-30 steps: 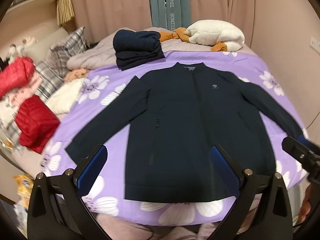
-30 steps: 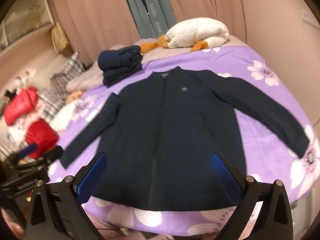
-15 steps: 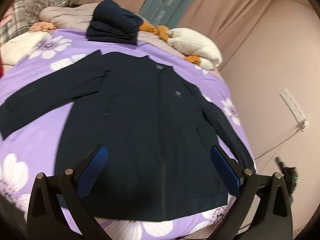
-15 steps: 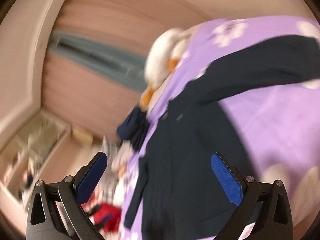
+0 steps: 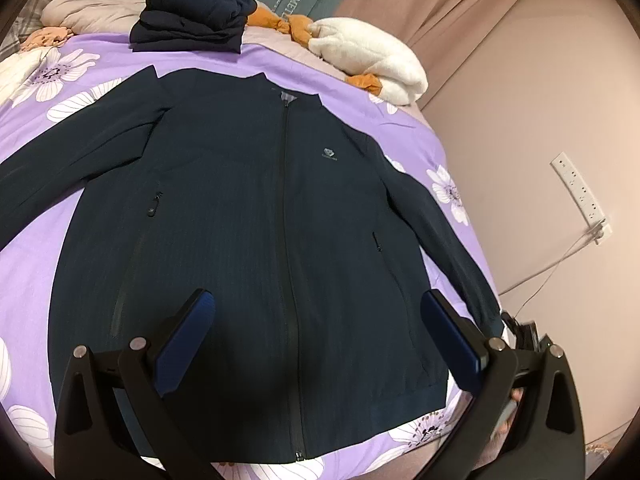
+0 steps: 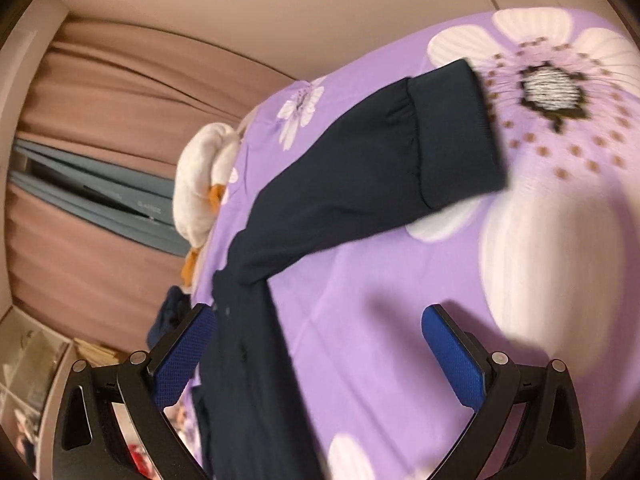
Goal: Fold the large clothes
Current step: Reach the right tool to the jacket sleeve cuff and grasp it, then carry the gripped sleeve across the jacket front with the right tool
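Note:
A dark navy zip jacket [image 5: 256, 240] lies spread flat, front up, on a purple flowered bedsheet [image 5: 36, 280], both sleeves stretched outward. My left gripper [image 5: 318, 340] hovers open above the jacket's lower hem, nothing between its blue pads. In the right wrist view the camera is rolled sideways and looks along the jacket's right sleeve [image 6: 360, 184], whose ribbed cuff [image 6: 456, 128] rests on the sheet. My right gripper [image 6: 318, 352] is open, low over the sheet [image 6: 380, 340] beside that sleeve, holding nothing.
A folded navy pile [image 5: 192, 20] and a white plush bundle with orange parts [image 5: 372, 60] sit at the head of the bed. A wall with a power strip [image 5: 580, 196] and cable runs close along the bed's right side. Curtains [image 6: 100, 100] hang behind.
The left gripper swung right and closer over the jacket's hem. The right gripper dropped and rolled toward the right sleeve, now close above the sheet near the cuff.

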